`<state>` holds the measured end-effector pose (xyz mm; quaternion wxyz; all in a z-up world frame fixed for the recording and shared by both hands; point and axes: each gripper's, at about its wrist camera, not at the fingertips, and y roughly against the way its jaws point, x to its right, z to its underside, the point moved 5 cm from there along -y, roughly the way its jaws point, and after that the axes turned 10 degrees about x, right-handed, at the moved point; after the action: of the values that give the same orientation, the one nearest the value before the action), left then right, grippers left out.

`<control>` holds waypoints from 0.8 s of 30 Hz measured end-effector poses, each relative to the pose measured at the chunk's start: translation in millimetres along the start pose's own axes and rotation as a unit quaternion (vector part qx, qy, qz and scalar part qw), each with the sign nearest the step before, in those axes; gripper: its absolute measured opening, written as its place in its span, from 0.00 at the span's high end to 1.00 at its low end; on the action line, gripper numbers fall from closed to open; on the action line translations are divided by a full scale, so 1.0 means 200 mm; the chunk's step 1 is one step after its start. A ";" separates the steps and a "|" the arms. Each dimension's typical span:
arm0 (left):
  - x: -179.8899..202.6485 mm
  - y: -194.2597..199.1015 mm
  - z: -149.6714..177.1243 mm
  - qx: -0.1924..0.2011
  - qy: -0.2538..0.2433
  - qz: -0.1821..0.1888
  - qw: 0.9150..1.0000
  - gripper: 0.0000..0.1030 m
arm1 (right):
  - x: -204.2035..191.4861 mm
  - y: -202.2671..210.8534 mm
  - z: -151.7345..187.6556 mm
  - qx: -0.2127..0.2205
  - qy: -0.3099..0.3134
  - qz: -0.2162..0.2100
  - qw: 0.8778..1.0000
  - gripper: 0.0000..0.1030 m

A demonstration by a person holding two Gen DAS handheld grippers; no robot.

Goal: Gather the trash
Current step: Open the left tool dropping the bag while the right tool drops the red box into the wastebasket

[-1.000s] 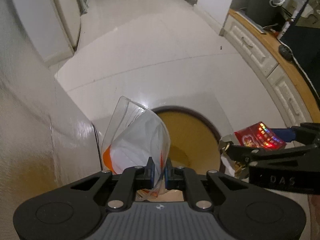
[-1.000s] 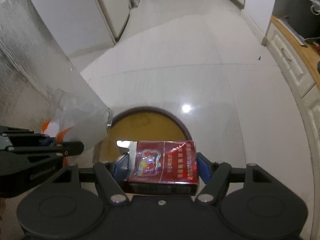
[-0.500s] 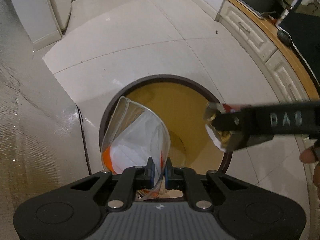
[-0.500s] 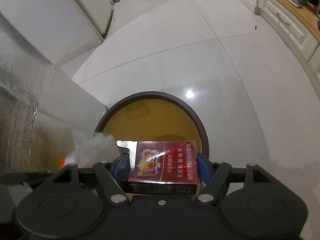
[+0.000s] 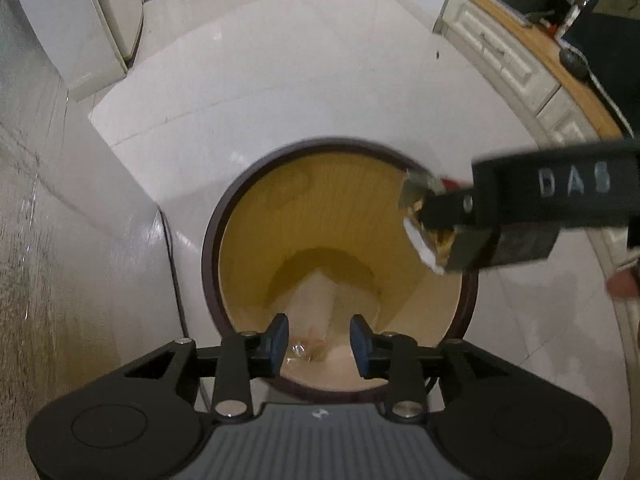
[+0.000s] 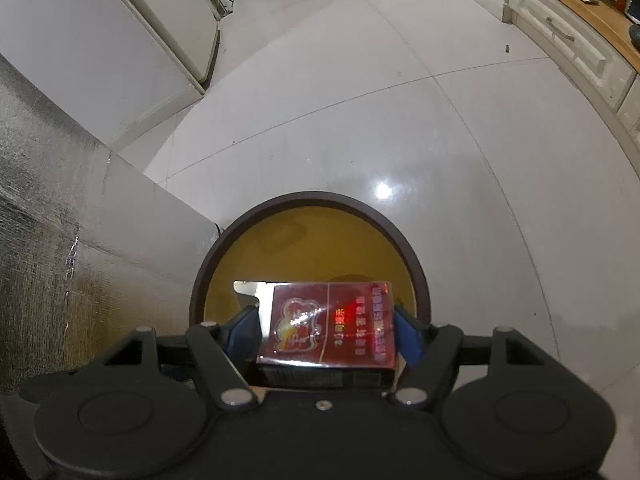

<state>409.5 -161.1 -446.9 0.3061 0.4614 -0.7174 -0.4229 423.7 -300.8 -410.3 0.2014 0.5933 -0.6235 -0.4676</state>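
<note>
One round bin (image 5: 460, 308) with a dark rim sits at the centre. One red cigarette pack (image 6: 328, 320) lies at 6 o'clock in the right wrist view. Two grippers show: left gripper (image 5: 319, 340), right gripper (image 6: 328, 334). One crumpled wrapper (image 5: 316, 308) lies inside the bin.

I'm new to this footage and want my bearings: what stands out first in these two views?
A round bin with a dark rim and yellow-brown inside fills the middle of both views, standing on the pale tiled floor. The right gripper holds a glossy red cigarette pack over its opening. The left gripper hangs above the bin, its jaws opening with nothing between them; crumpled trash lies blurred below.
</note>
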 end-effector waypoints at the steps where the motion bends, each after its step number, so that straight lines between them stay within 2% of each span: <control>1: 0.00 0.00 0.01 -0.006 -0.005 -0.003 1.000 0.60 | -0.01 0.00 0.00 0.001 0.000 -0.002 1.000 0.30; 4: -0.02 0.02 0.02 -0.016 -0.013 -0.012 1.000 0.52 | -0.04 0.00 -0.02 0.006 0.002 -0.008 1.000 0.30; 9: -0.04 0.05 0.03 -0.020 0.001 -0.012 1.000 0.43 | -0.09 0.00 -0.03 0.014 0.007 -0.015 1.000 0.29; 10: -0.04 0.06 0.04 -0.021 0.001 -0.012 1.000 0.41 | -0.09 0.01 -0.04 0.019 0.010 -0.018 1.000 0.25; 12: -0.04 0.06 0.03 -0.021 0.000 -0.015 1.000 0.35 | -0.10 0.02 -0.04 0.027 0.016 -0.016 0.999 0.00; 14: -0.06 0.07 0.04 -0.020 0.003 -0.021 1.000 0.23 | -0.10 0.02 -0.05 0.031 0.020 -0.008 0.999 0.00; 19: -0.11 0.08 0.04 -0.025 0.018 -0.037 0.999 0.07 | -0.06 0.02 -0.02 0.014 0.044 0.006 0.999 0.00; 24: -0.15 0.09 0.05 -0.033 0.033 -0.041 0.998 0.01 | -0.04 0.04 0.00 0.002 0.075 0.019 0.997 0.00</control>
<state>405.8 -125.6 -437.5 0.3266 0.4940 -0.6730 -0.4430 421.8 -295.3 -401.5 0.2556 0.6149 -0.6189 -0.4166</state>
